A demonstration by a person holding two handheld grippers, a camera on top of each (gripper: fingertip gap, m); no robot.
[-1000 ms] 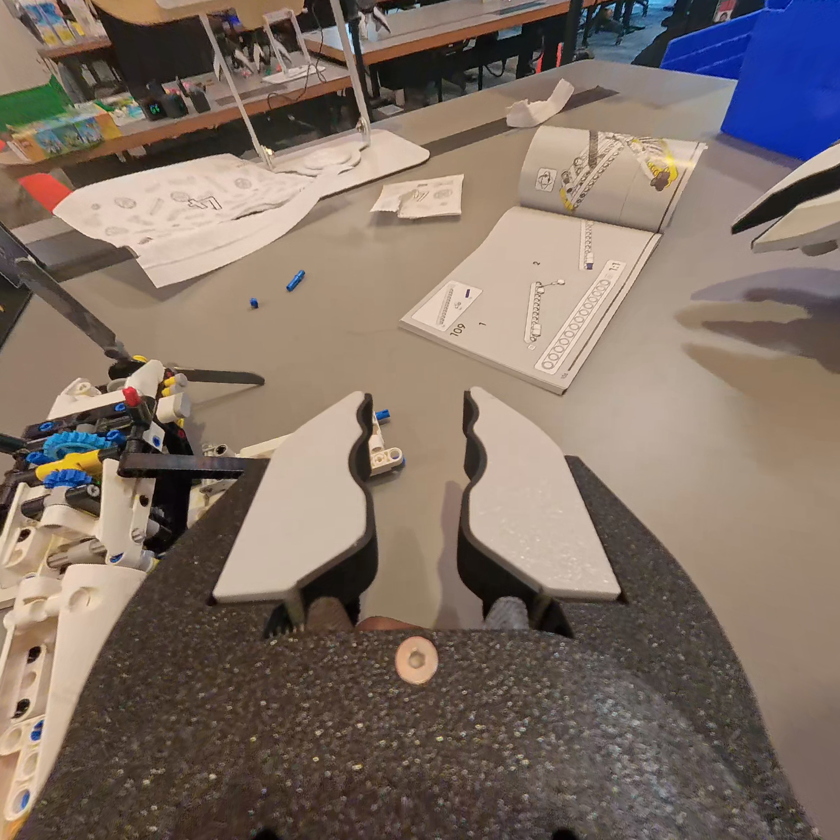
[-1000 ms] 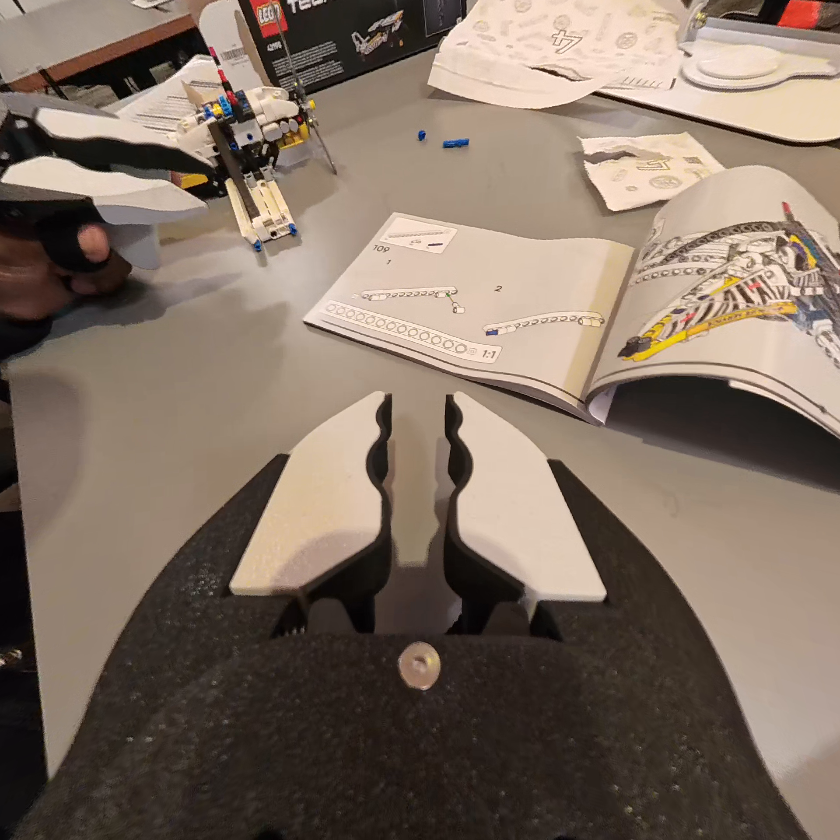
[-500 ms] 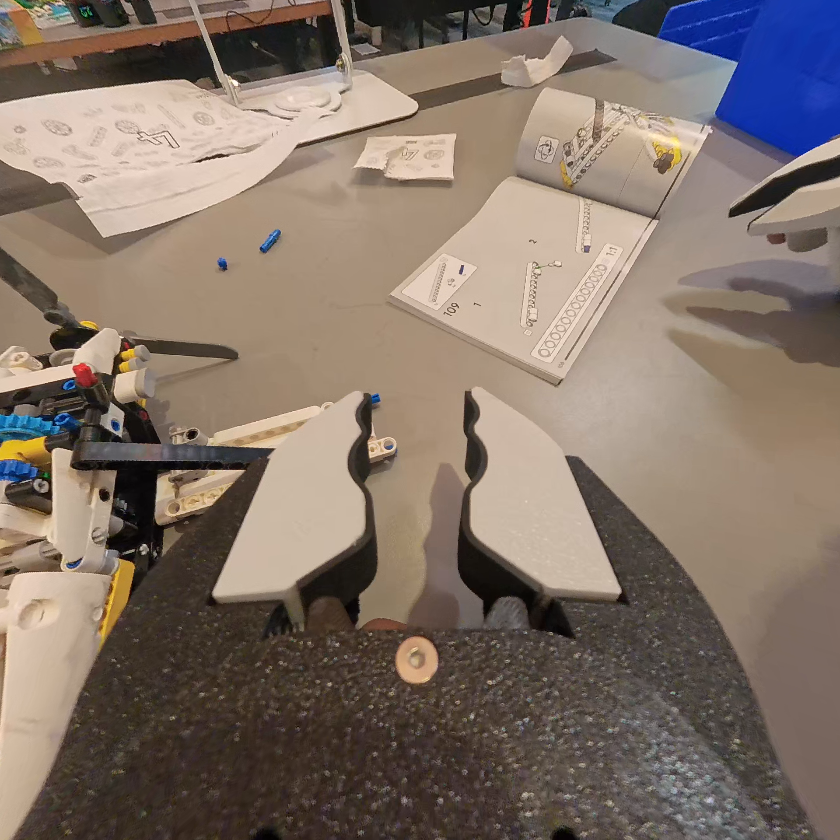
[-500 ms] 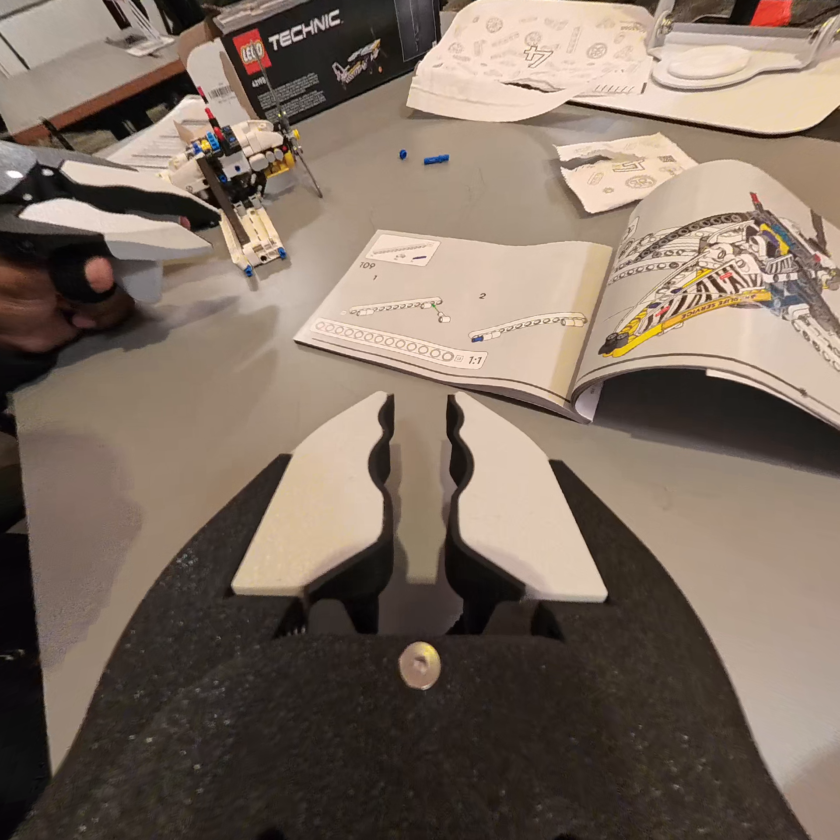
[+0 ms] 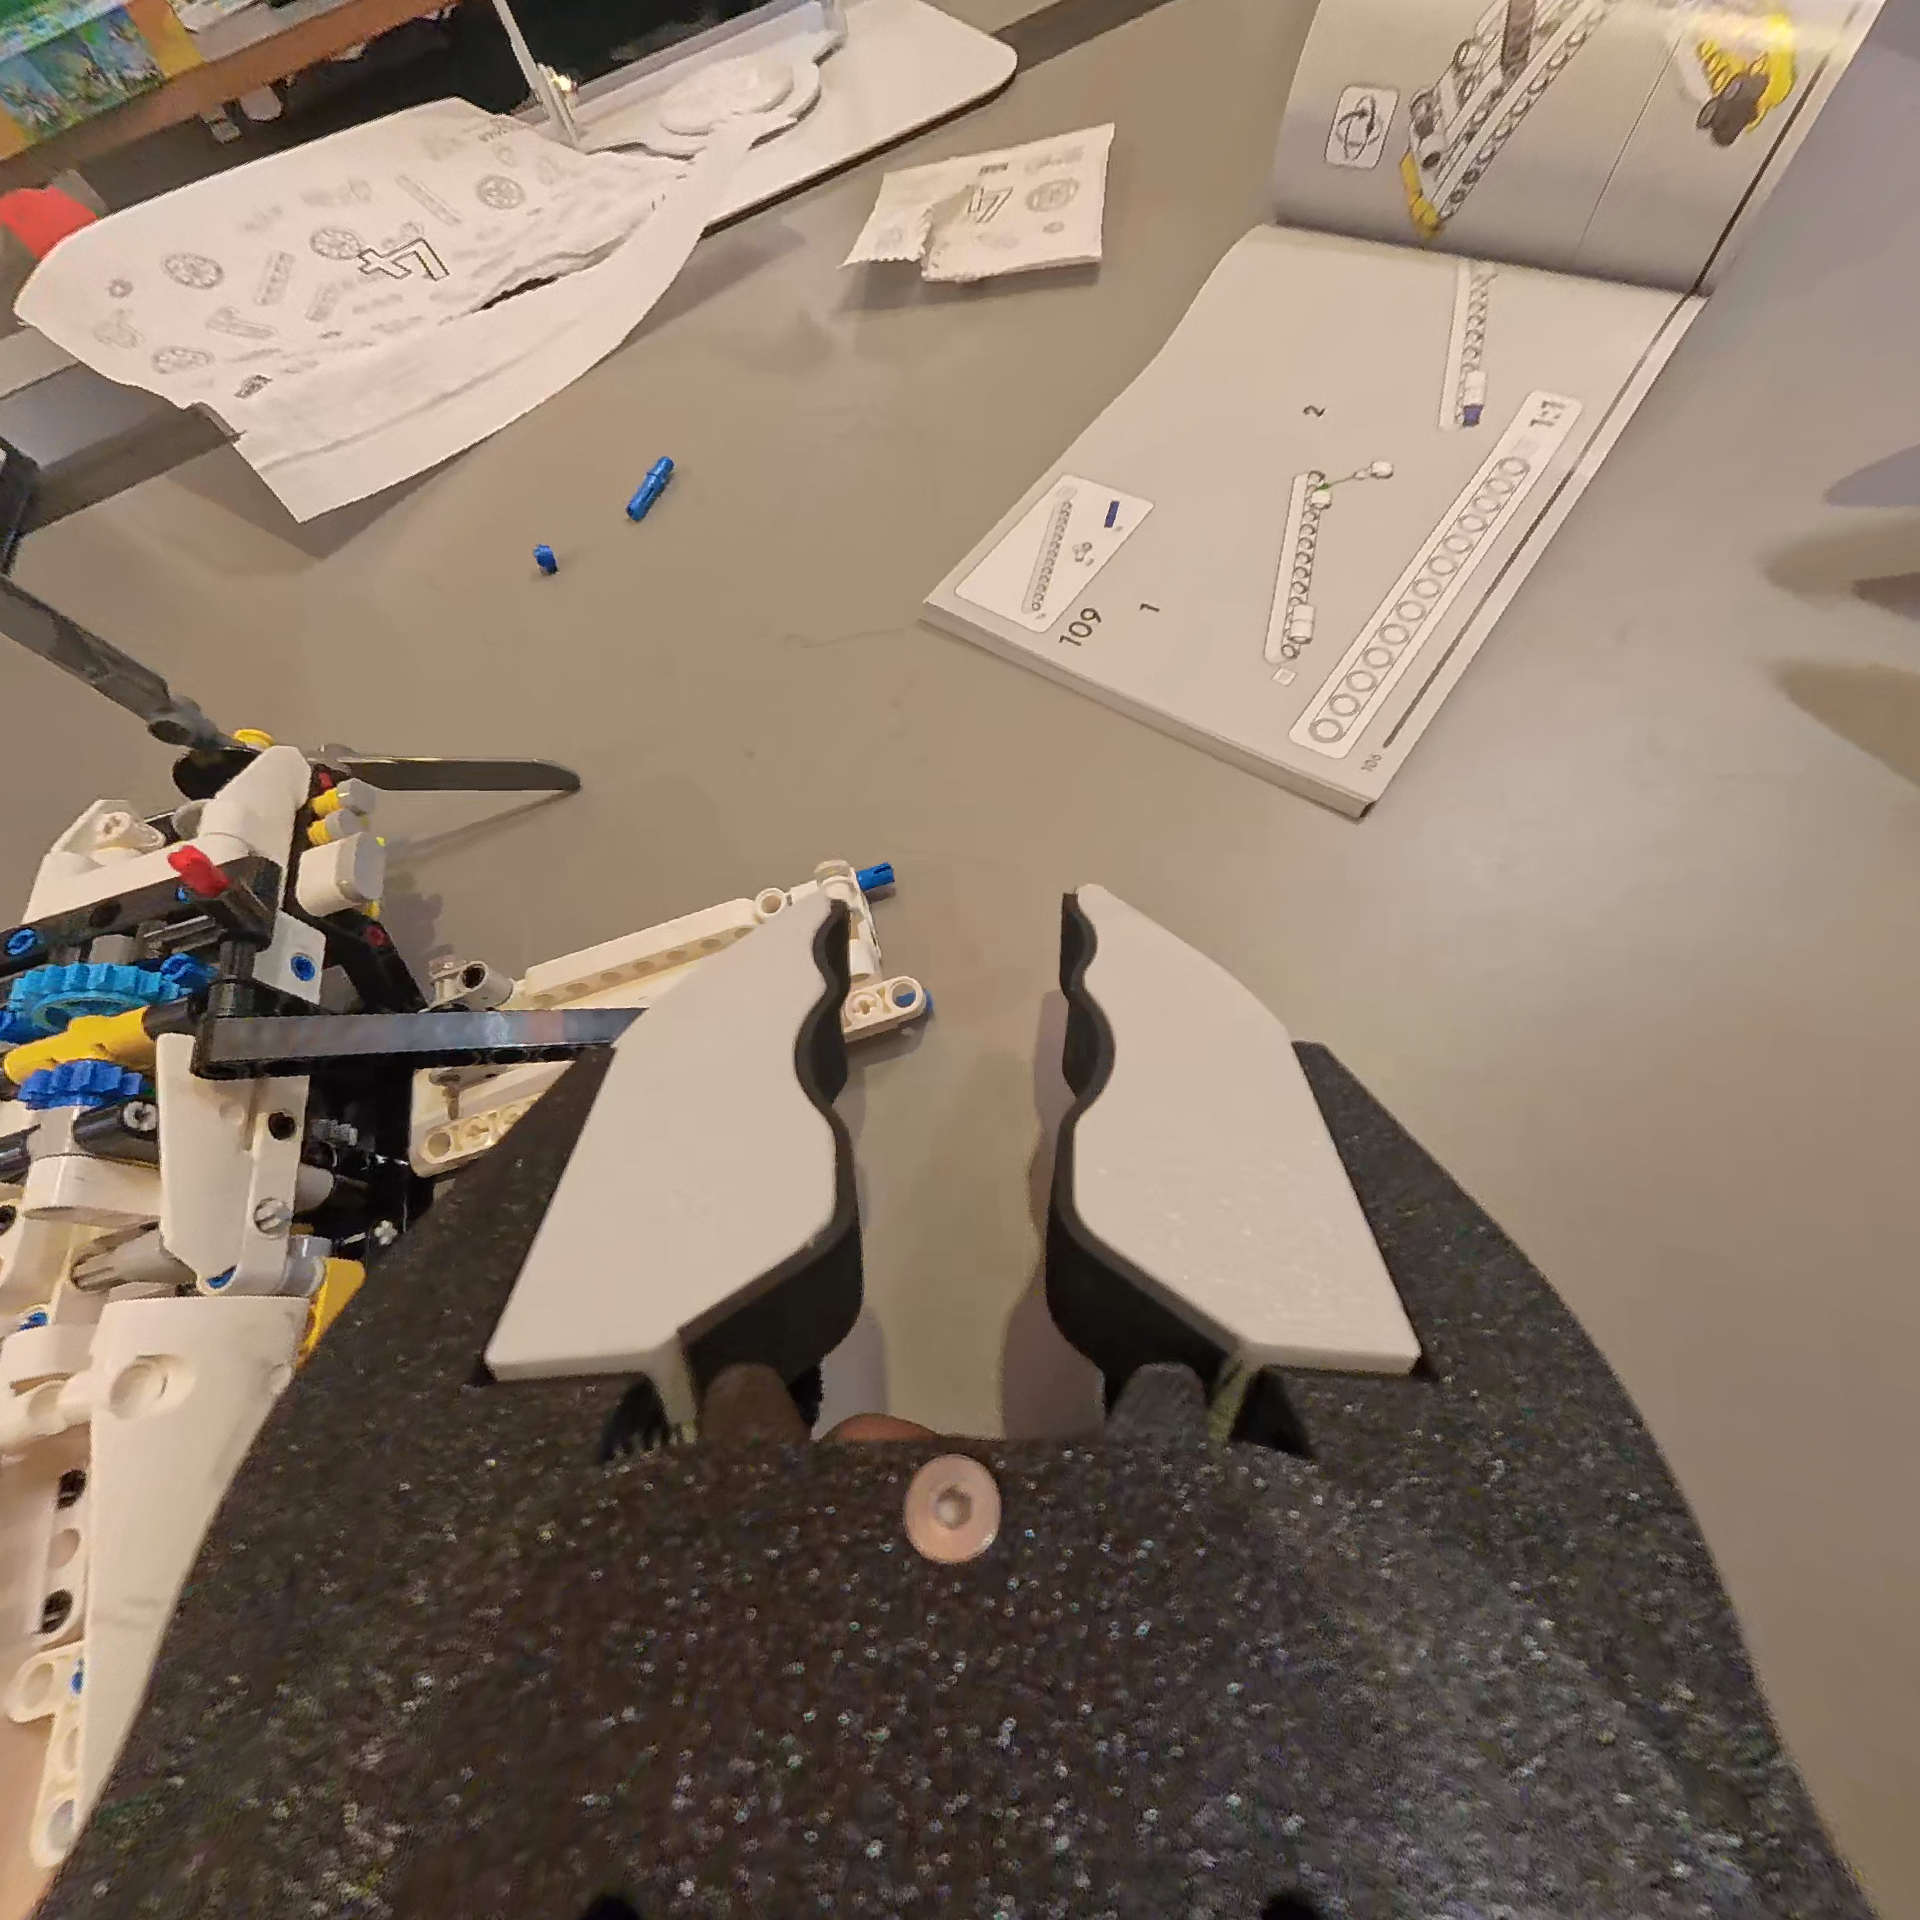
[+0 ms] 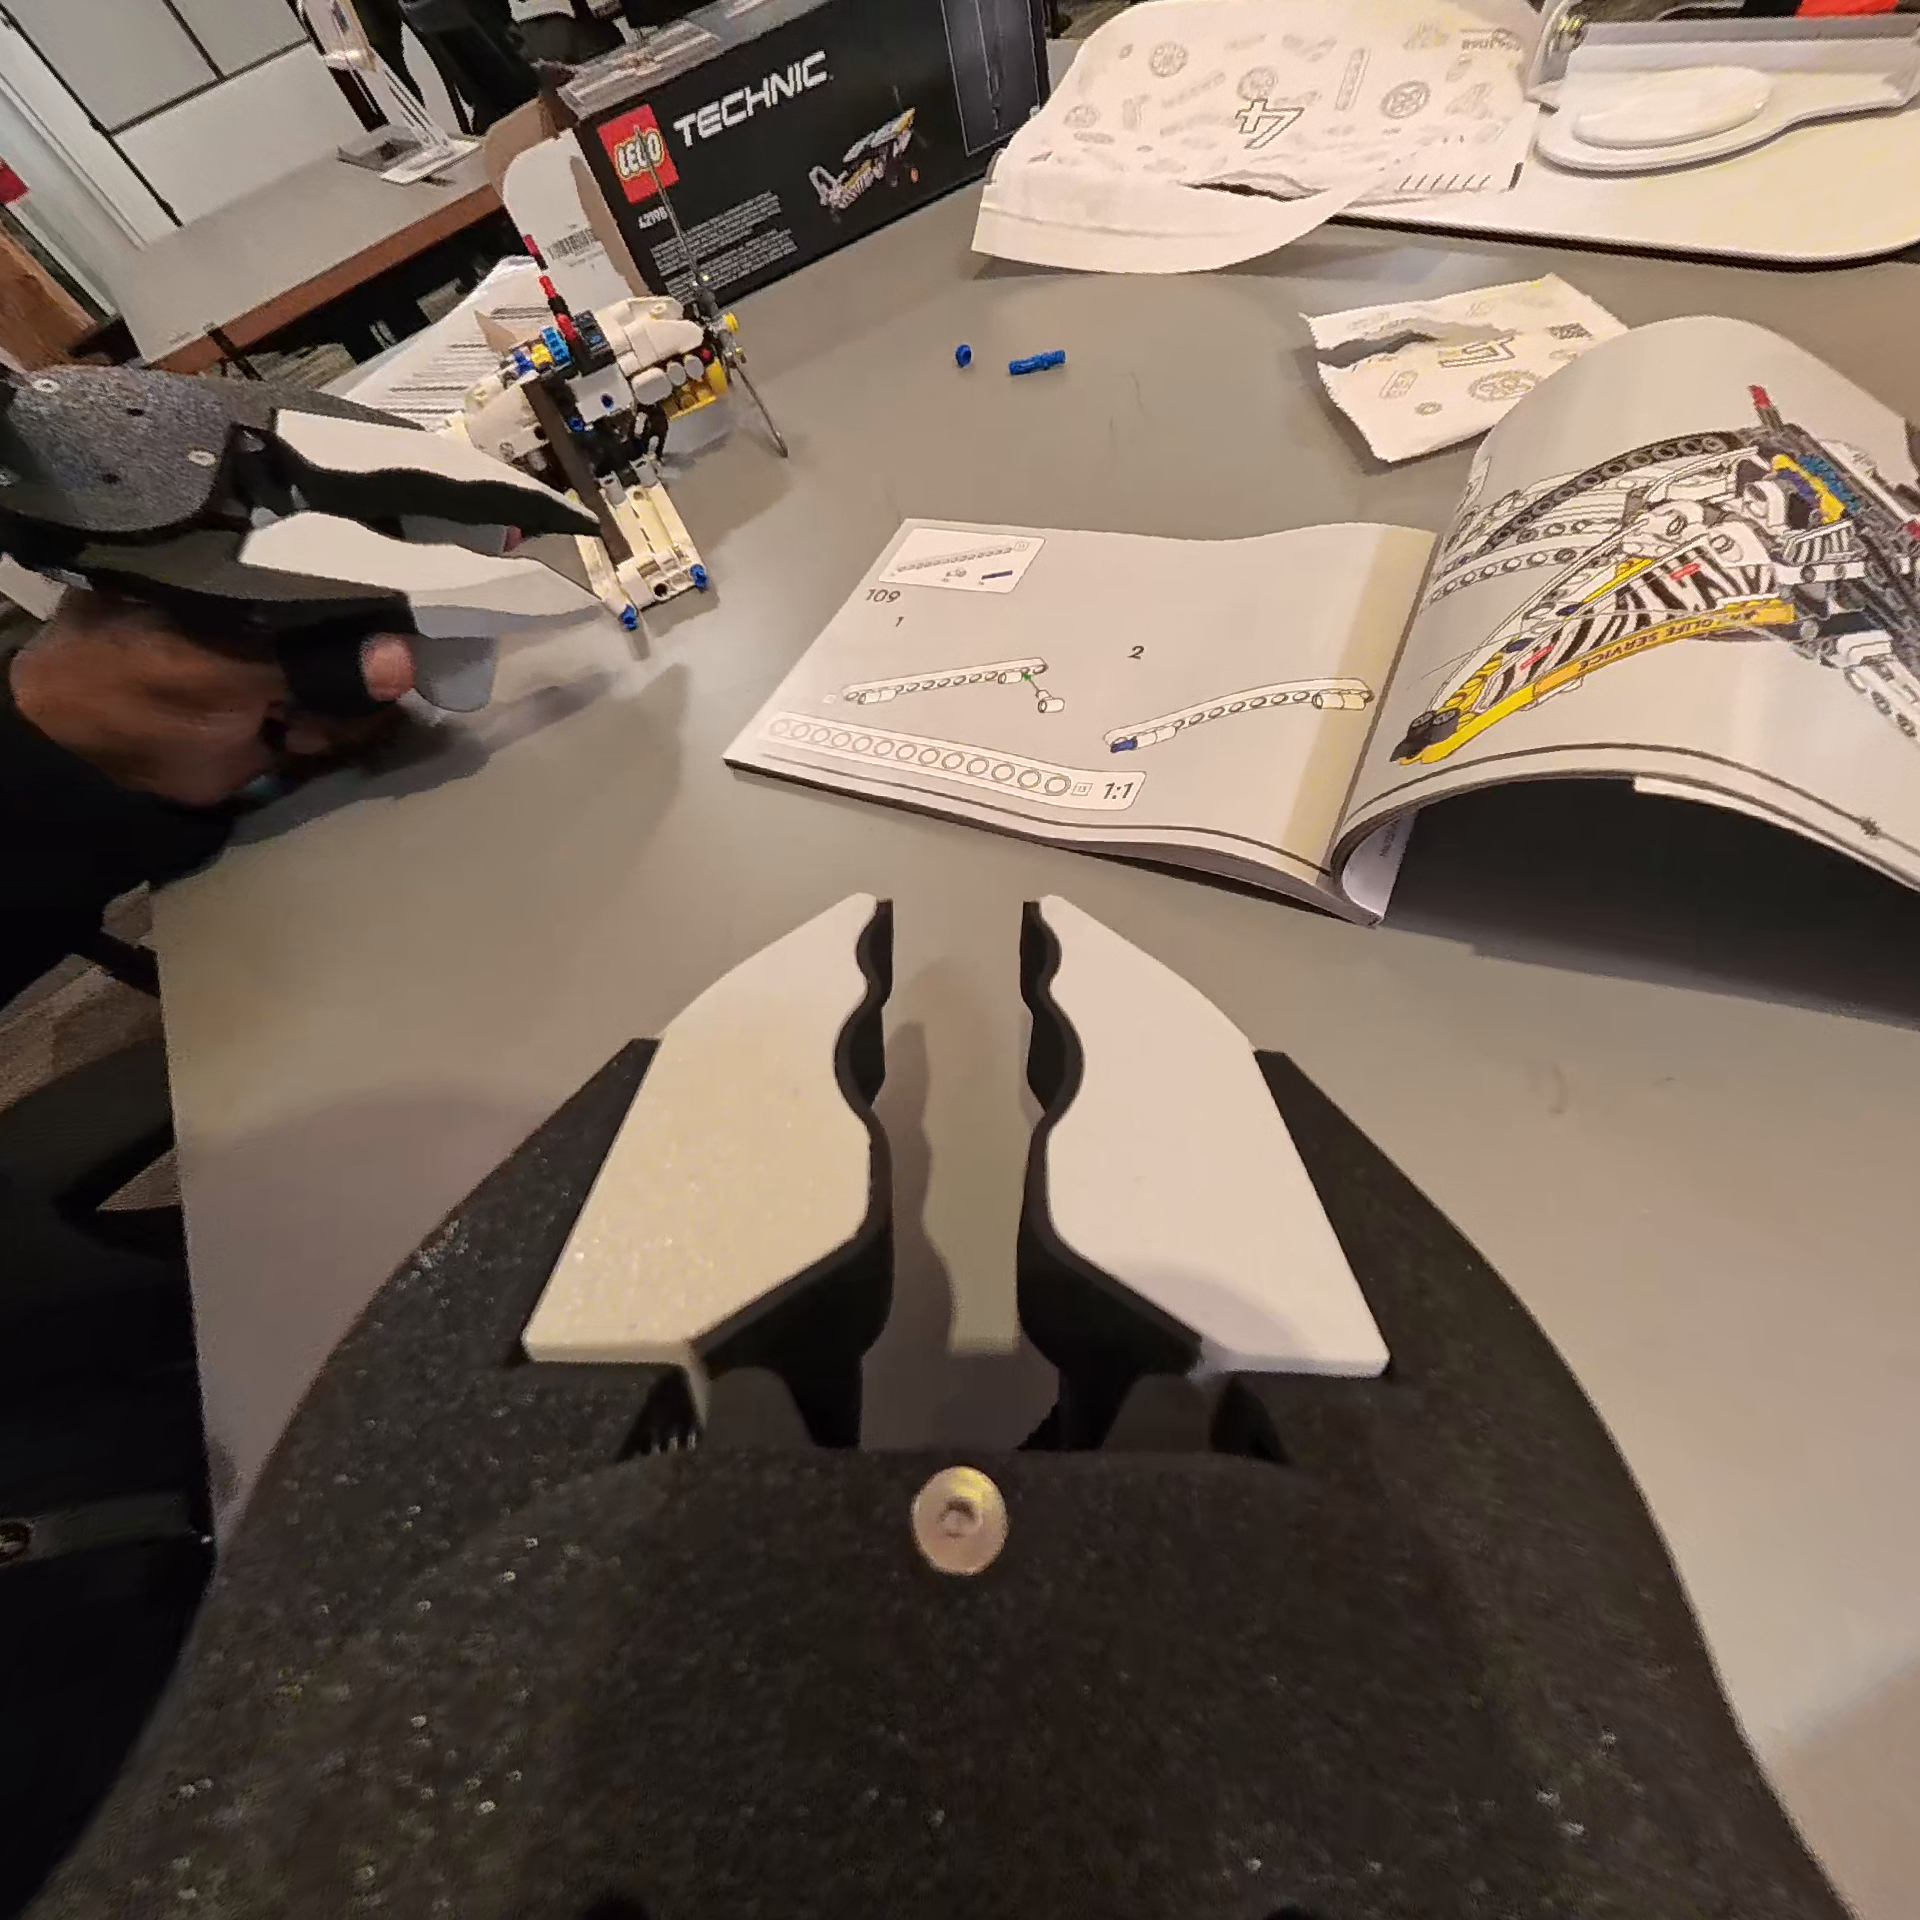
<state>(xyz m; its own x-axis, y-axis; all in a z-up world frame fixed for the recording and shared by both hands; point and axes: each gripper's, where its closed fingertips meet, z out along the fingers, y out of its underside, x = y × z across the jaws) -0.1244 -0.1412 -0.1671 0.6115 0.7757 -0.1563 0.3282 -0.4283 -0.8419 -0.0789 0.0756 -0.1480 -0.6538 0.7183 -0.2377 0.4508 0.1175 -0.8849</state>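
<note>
My left gripper (image 5: 951, 935) is open with nothing between its pads, low over the grey table (image 5: 1143, 831). Its left fingertip (image 5: 821, 935) overlaps the white tail beams (image 5: 665, 961) of a white, black, blue and yellow brick helicopter model (image 5: 187, 1039) at the left. The right wrist view shows this gripper (image 6: 561, 561) beside the same model (image 6: 603, 405), with a hand (image 6: 156, 717) on its grip. My right gripper (image 6: 956, 925) is open and empty above bare table, just short of the open instruction booklet (image 6: 1091, 675).
Two small blue pins (image 5: 649, 488) (image 5: 545, 559) lie loose on the table. Torn white paper bags (image 5: 343, 291) (image 5: 987, 208) and a white stand base (image 5: 883, 94) lie behind. A black set box (image 6: 810, 145) stands at the back in the right wrist view. The left gripper's tips are roughly 25 cm from the right gripper's. Both grippers' tips are roughly 40 cm from the white stand base (image 5: 883, 94). It turns up in the right wrist view (image 6: 1749, 196) as well.
My left gripper has moved forward along the model's tail, still open. My right gripper has drawn back a little from the booklet, jaws unchanged. It has left the left wrist view.
</note>
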